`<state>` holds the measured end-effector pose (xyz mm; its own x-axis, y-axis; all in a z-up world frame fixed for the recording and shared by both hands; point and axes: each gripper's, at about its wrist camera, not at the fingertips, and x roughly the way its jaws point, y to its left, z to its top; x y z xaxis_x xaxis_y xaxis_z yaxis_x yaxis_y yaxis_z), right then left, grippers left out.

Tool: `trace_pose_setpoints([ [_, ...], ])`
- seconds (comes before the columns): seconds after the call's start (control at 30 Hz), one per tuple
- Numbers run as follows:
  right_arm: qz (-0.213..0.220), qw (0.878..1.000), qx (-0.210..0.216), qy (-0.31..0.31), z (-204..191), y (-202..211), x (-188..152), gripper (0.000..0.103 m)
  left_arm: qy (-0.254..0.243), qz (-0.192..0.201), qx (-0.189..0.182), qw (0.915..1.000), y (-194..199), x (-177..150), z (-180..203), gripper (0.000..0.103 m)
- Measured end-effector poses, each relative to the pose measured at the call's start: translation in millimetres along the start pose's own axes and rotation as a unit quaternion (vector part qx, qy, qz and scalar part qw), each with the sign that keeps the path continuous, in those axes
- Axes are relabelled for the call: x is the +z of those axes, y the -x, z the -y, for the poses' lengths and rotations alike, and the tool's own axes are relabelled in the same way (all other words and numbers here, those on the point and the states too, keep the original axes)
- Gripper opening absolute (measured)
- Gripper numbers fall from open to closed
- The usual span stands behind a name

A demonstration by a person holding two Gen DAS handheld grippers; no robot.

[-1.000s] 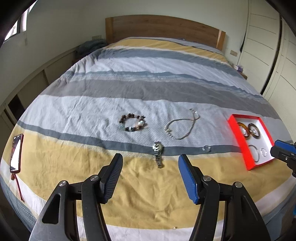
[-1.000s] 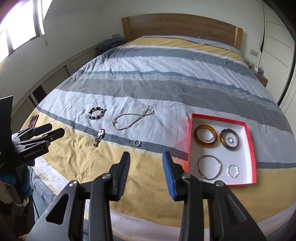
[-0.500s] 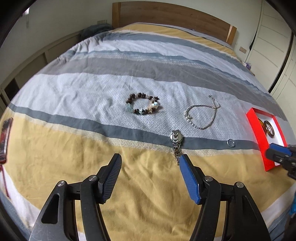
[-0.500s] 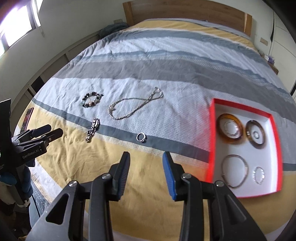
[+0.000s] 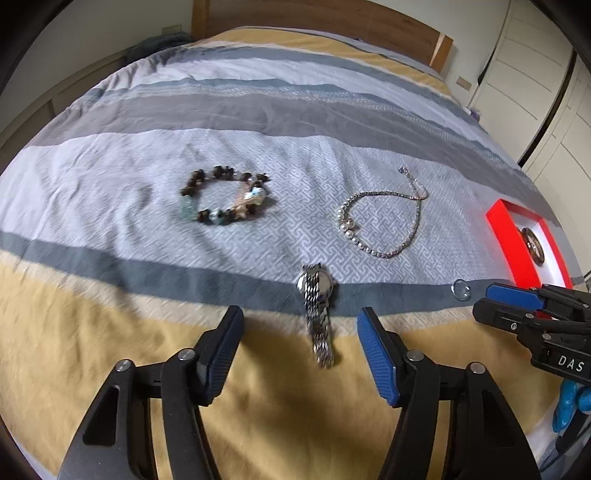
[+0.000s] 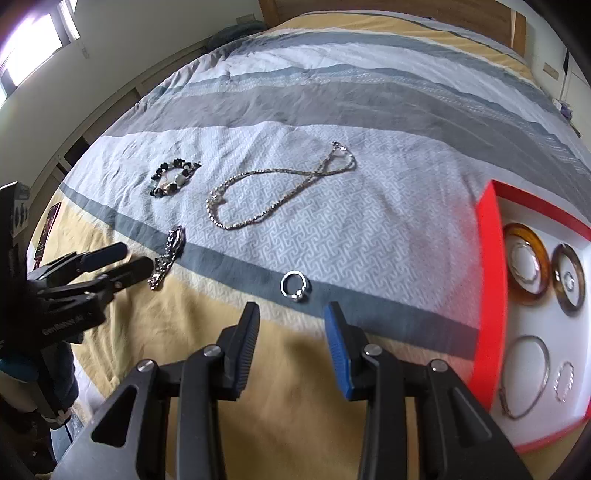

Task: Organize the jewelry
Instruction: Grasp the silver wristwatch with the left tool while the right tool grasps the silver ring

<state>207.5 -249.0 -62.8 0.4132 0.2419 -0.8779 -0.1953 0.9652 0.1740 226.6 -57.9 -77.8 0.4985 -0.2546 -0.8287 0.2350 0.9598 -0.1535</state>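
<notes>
A silver watch (image 5: 316, 310) lies on the striped bedspread, its band reaching between the tips of my open, empty left gripper (image 5: 300, 324). It also shows in the right wrist view (image 6: 167, 258). A silver ring (image 6: 294, 286) lies just beyond my open, empty right gripper (image 6: 291, 320); it shows small in the left wrist view (image 5: 461, 289). A dark beaded bracelet (image 5: 222, 199) and a silver chain necklace (image 5: 384, 218) lie farther back. A red box with a white lining (image 6: 489, 280) at the right holds bangles and rings.
The bed's wooden headboard (image 5: 332, 18) is at the far end. A phone (image 6: 47, 236) lies at the bed's left edge. White wardrobe doors (image 5: 535, 74) stand to the right. The other gripper shows at each view's side.
Both grippers have moved forward and down toward the bed. The watch now sits between the left gripper's tips, and the ring is just ahead of the right gripper. Both stayed open.
</notes>
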Motion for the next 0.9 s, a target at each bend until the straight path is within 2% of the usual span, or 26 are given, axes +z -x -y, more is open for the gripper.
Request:
trace_pose_setpoints([
  [0.2,-0.006,1.0,0.008,0.013,-3,-19,7,0.035,-0.018,-0.007,-0.006,0.9998,-22,9,7,0.044],
  [0.5,-0.007,1.0,0.017,0.02,-4,-33,8,0.034,-0.032,-0.002,-0.003,0.9995,-34,10,11,0.025],
  [0.57,-0.006,1.0,0.019,0.019,-3,-34,8,0.032,-0.031,0.0,-0.004,0.9995,-35,10,12,0.024],
  [0.7,-0.005,1.0,0.021,0.016,1,-35,8,0.02,-0.031,0.004,-0.006,0.9995,-33,9,11,0.024],
  [0.9,-0.003,1.0,0.02,0.024,0,-33,7,0.019,-0.033,0.005,-0.007,0.9994,-28,8,14,0.024],
])
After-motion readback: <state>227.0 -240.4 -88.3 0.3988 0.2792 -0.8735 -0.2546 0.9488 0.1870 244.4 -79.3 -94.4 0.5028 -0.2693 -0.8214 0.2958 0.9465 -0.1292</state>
